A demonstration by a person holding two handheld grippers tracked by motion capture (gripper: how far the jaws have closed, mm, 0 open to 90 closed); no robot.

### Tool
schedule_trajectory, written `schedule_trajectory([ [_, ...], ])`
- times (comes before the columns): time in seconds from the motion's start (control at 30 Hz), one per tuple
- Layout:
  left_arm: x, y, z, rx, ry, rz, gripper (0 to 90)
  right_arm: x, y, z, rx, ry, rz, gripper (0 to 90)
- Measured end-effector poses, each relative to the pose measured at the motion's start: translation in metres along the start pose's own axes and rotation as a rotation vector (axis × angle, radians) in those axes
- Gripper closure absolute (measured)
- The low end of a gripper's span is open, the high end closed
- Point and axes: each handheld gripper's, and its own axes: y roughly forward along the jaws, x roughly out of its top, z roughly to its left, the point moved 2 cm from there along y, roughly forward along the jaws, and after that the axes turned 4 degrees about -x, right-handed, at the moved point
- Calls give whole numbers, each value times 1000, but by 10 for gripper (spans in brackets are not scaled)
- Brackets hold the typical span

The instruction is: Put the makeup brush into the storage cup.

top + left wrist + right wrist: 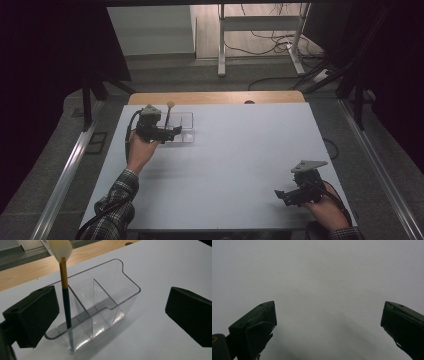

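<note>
The white table (225, 165) is the largest thing here, bare across most of its surface, with a strip of wood along its far edge. Taking the table as a clock face in the high view, the clear organizer (100, 307) stands at about ten o'clock, near the far left corner; it is a see-through box split by thin walls into compartments, probably set there so slim tools can stand upright within reach of the left hand.

The left gripper (172, 132) hovers just beside the organizer's near side, jaws spread wide with nothing between them, the box showing through the gap. That pose suggests it is there to deliver or fetch the brush, though which I cannot tell.

The right gripper (280, 194) sits at about five o'clock, well apart from everything, jaws likewise wide and empty over bare tabletop, seemingly parked.

The brush (65, 297) stands in the organizer's end compartment, leaning slightly, pale fluffy tip up.
</note>
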Motion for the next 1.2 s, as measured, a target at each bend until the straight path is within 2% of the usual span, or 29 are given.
schedule_trajectory([
  [0.33,-7,0,-9,-16,-2,6,0,0,0,0,2,-1,-2,4],
  [0.43,-9,1,-12,-25,15,17,0,0,0,0,2,1,-5,4],
  [0.57,-10,1,-16,-35,12,18,0,0,-1,-1,3,0,-9,4],
  [0.83,-13,-2,-25,-60,44,26,0,0,-2,-2,-3,13,-17,0],
  [1.2,-18,-6,-37,-82,67,31,0,0,-2,-2,-4,14,-19,0],
])
